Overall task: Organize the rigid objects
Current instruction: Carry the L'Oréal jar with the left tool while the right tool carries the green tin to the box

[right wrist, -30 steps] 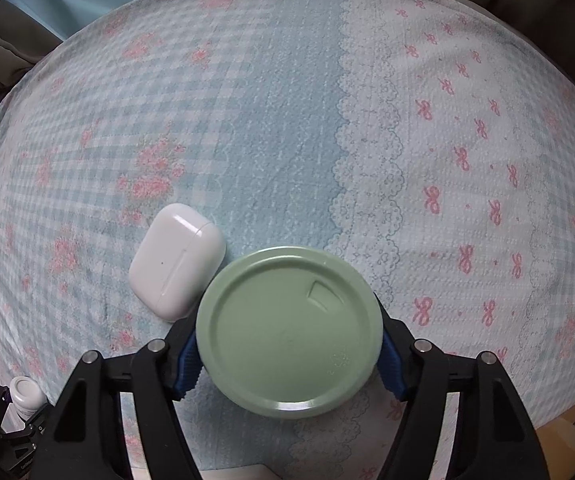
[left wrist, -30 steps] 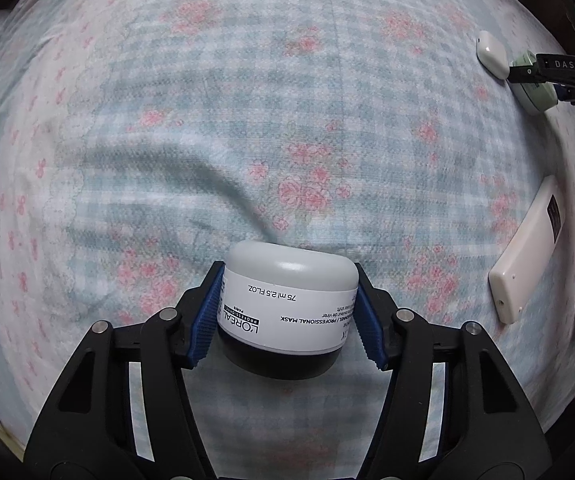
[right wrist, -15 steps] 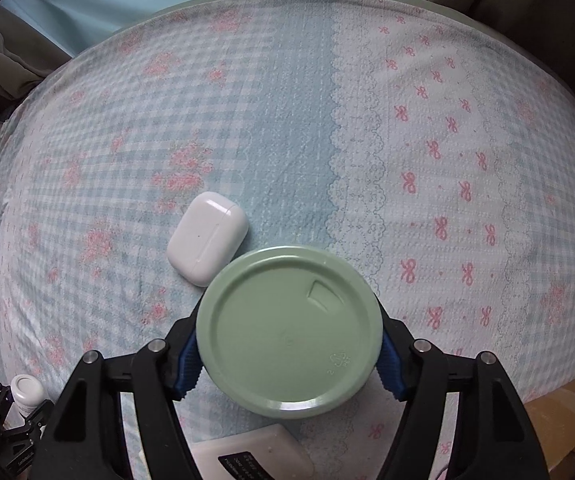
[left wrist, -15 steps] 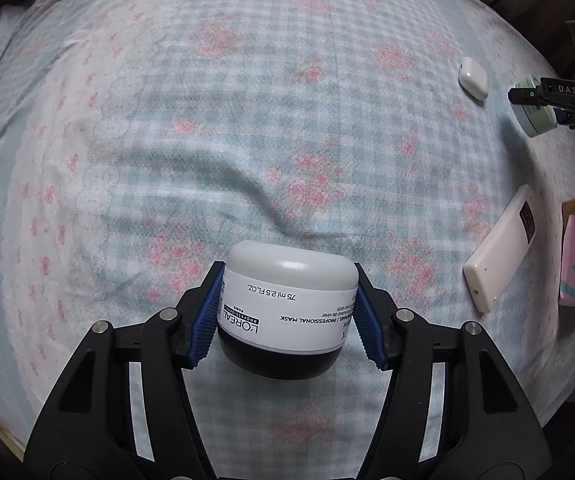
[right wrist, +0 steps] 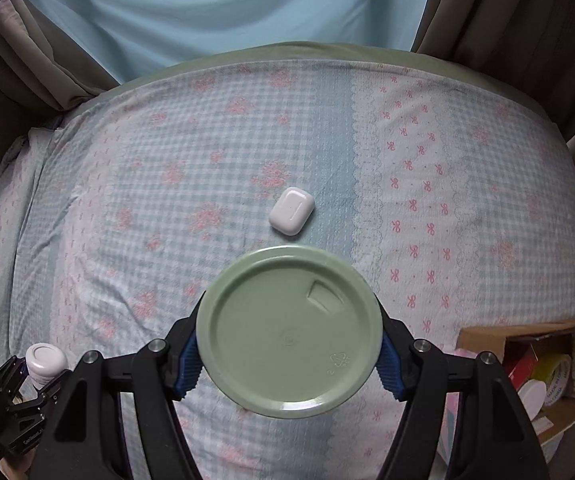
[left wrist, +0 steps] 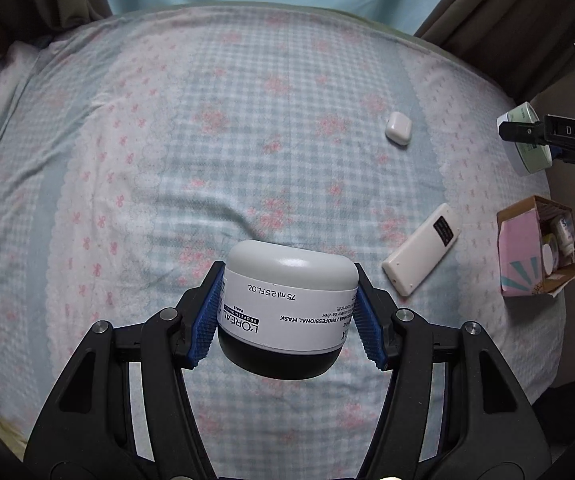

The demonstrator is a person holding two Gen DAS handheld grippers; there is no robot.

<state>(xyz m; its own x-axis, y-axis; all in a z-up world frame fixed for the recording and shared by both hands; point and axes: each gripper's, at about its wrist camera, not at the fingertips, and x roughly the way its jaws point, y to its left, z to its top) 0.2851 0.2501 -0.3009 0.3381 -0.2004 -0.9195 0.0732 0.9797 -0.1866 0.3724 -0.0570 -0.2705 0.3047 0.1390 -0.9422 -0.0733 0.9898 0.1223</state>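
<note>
My left gripper (left wrist: 289,322) is shut on a white L'Oreal mask jar (left wrist: 287,304) with a dark base, held above the bed. My right gripper (right wrist: 287,356) is shut on a round green-lidded tin (right wrist: 289,336); the tin also shows in the left wrist view (left wrist: 527,148) at the far right. A white earbud case (right wrist: 291,216) lies on the bedspread beyond the tin, and shows in the left wrist view (left wrist: 398,128). A white remote (left wrist: 421,254) lies face down right of the jar. The left gripper and jar (right wrist: 45,364) show at lower left of the right wrist view.
An open cardboard box (right wrist: 483,338) holding several small items sits at the bed's right edge, also in the left wrist view (left wrist: 503,220). A floral checked bedspread (left wrist: 167,160) covers the bed. Curtains (right wrist: 207,4) hang behind it.
Both grippers have risen and pulled back from the bed with their loads. The earbud case and remote look farther away, and the cardboard box and curtains have come into view.
</note>
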